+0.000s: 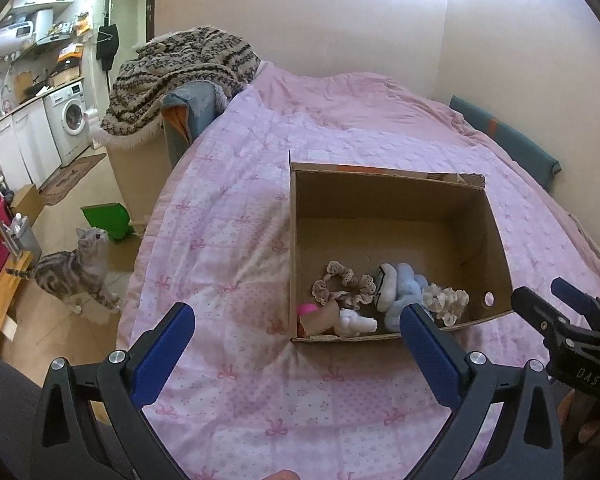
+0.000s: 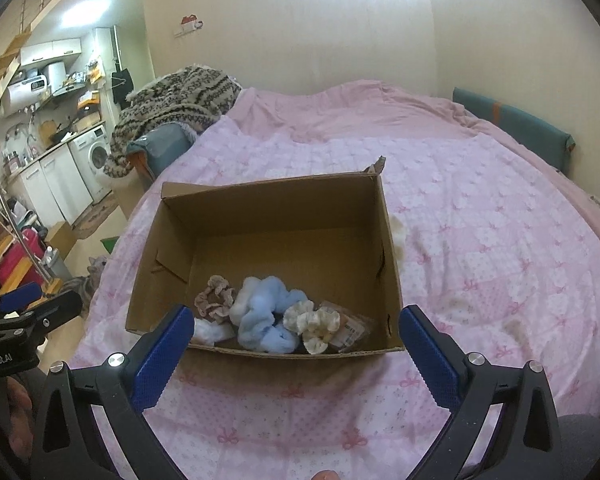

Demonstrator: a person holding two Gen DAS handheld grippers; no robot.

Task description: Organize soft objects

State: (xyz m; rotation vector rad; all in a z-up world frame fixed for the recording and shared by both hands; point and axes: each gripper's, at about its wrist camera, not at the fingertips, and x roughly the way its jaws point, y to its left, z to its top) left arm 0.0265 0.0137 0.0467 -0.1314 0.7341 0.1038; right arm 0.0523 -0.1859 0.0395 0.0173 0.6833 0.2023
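Fluffy scrunchies (image 2: 268, 312) lie gathered inside the open brown cardboard box (image 2: 284, 216) at frame centre, tidied together. Both the left gripper (image 1: 296, 320) and right gripper (image 2: 296, 320) gape empty.

right gripper (image 2: 296, 344): jaws wide, empty | cardboard box (image 2: 172, 240) on pink bedspread (image 2: 480, 240) | blue scrunchie (image 2: 264, 316), beige scrunchie (image 2: 214, 294), cream scrunchie (image 2: 312, 324) along near wall (touching)
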